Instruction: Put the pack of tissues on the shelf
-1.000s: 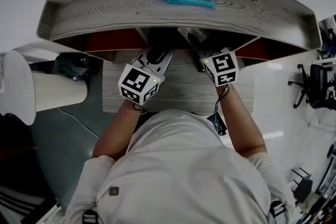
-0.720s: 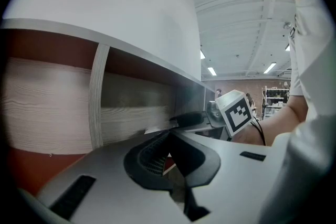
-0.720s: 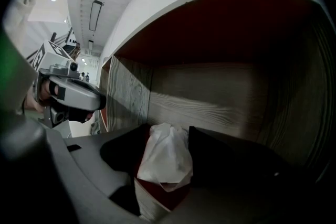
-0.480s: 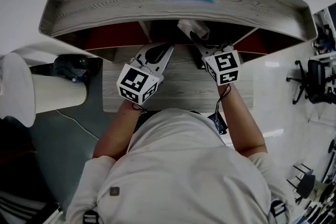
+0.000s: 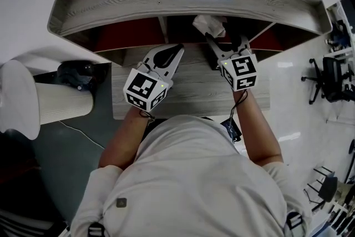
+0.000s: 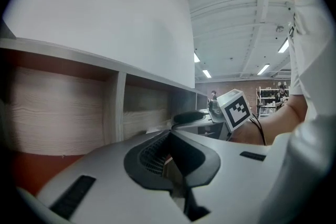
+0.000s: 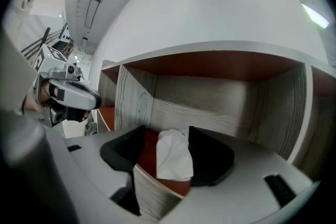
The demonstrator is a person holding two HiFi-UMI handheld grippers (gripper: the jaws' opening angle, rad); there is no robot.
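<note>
white pack of tissues now sits at the shelf's front edge; my right gripper has loosened, jaws apart around it. left gripper closed, empty. placing looks done.

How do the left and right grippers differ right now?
Left gripper: jaws together, empty. Right gripper: jaws apart, tissue pack between them. Left points sidelong along the shelf front; right faces into a compartment. Both sit at the shelf front.

Tissue pack seemingly inside shelf, between jaws of right claw
</note>
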